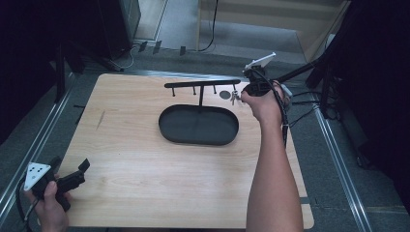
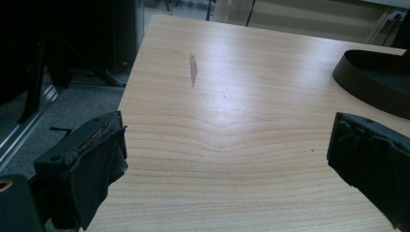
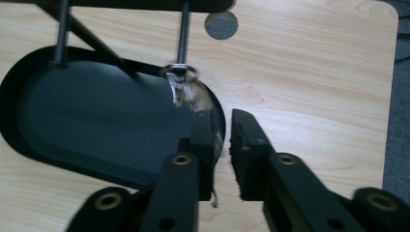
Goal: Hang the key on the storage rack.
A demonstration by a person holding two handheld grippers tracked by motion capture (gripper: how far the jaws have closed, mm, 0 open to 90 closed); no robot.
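Observation:
A black stand has an oval tray base (image 1: 198, 124) and a bar (image 1: 203, 83) with several pegs hanging down. A small silver key on a ring (image 1: 233, 98) hangs on the rightmost peg (image 3: 183, 34). My right gripper (image 1: 240, 94) is at that peg. In the right gripper view the key (image 3: 186, 92) hangs just past the tip of the left jaw, and the right gripper (image 3: 223, 118) has a narrow, empty gap between its jaws. My left gripper (image 1: 80, 171) rests at the table's near left corner. It (image 2: 227, 140) is wide open, with bare wood between its jaws.
The wooden table (image 1: 145, 164) has a round grey cable hole (image 1: 225, 94) behind the stand's right end. The tray rim (image 2: 372, 77) lies to the right in the left gripper view. Cables and dark frames (image 1: 309, 72) stand off the table's far right, and dark equipment to the left.

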